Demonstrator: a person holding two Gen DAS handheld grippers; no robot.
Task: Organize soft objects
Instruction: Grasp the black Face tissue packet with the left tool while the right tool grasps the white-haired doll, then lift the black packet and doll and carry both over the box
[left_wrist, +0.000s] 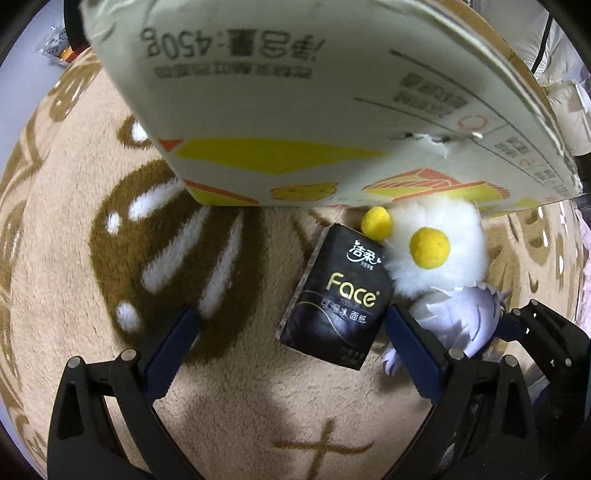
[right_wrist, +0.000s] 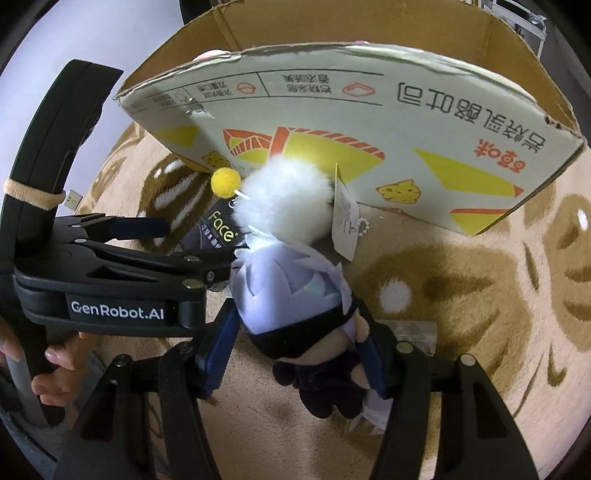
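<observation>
A black "Face" tissue pack (left_wrist: 332, 306) lies on the carpet between the fingers of my left gripper (left_wrist: 291, 317), which stands open around it, with the right pad close to the pack. A white fluffy plush (left_wrist: 461, 236) with yellow pompoms leans against the pack and the box. Beside it lies a plush doll (right_wrist: 295, 280) with lavender hair, a black blindfold and a dark body. My right gripper (right_wrist: 295, 317) is shut on the doll's head, a blue pad pressing on each side. In the right wrist view the left gripper (right_wrist: 199, 243) straddles the tissue pack (right_wrist: 218, 229) beside the fluffy plush (right_wrist: 284, 199).
An open cardboard box (right_wrist: 369, 110) with yellow and orange print stands just behind the toys, its near wall (left_wrist: 295, 92) looming over them. Everything sits on a beige carpet (left_wrist: 92, 295) with brown patterns. A paper tag (right_wrist: 345, 221) hangs from the plush. A clear plastic piece (right_wrist: 410, 330) lies by the right finger.
</observation>
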